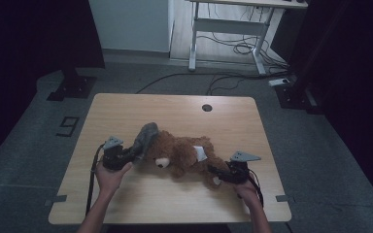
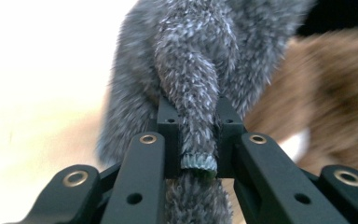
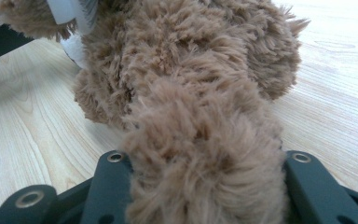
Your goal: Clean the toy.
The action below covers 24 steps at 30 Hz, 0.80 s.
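A brown teddy bear (image 1: 179,153) lies on the wooden table (image 1: 175,111), its head toward the left. A grey fuzzy cloth (image 1: 145,136) sits over the bear's head end. My left gripper (image 1: 133,156) is shut on a bunched fold of that grey cloth (image 2: 191,93), with the pads (image 2: 168,135) pinching it from both sides. My right gripper (image 1: 218,174) is shut on one of the bear's legs (image 3: 200,158), and brown fur bulges between the jaws. A white tag (image 1: 201,153) shows on the bear's body.
A round cable hole (image 1: 207,107) sits near the table's far edge. A desk frame (image 1: 228,29) and loose cables (image 1: 238,48) stand on the floor beyond. Bare tabletop lies in front of the bear and at the far side.
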Available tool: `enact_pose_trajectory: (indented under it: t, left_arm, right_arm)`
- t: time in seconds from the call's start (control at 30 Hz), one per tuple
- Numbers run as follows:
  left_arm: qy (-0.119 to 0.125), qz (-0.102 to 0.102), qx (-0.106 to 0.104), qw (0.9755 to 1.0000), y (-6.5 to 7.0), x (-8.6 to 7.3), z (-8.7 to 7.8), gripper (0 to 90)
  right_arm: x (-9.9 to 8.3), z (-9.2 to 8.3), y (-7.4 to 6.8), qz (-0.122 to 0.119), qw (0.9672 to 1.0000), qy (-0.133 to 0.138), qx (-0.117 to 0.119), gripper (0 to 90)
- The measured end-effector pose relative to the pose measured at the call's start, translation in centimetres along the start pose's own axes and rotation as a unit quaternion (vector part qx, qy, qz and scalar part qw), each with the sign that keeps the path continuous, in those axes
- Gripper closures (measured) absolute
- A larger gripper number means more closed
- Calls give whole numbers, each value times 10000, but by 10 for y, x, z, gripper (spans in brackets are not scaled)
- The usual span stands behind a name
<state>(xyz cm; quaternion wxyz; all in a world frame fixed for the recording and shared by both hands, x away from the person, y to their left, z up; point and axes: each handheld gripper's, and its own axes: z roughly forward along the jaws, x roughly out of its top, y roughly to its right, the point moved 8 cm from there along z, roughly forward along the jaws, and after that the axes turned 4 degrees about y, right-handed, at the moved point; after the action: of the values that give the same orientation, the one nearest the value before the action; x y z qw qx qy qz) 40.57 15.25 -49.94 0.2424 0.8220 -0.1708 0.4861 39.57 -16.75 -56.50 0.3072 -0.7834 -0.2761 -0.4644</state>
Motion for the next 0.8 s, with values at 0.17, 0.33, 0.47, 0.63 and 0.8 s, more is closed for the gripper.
enact_pose_trajectory:
  t: [0.17, 0.33, 0.47, 0.63, 0.8]
  left_arm:
    - [172, 516, -297, 9981, 48, 32, 6, 770]
    - [-474, 853, -228, 9950, 65, 11, 51, 767]
    - [-417, 631, -236, 9969, 56, -4, 65, 772]
    - [-537, 810, -116, 9952, 49, 3, 49, 773]
    - [-405, 569, 230, 9973, 18, 3, 31, 774]
  right_arm:
    - [0, 0, -2, -66, 10000, 6, -23, 559]
    - [0, 0, -2, -73, 10000, 8, -19, 559]
    - [0, 0, -3, -120, 9999, -2, 23, 559]
    - [0, 0, -4, -137, 9999, 15, 89, 559]
    - [0, 0, -3, -93, 9999, 24, 82, 559]
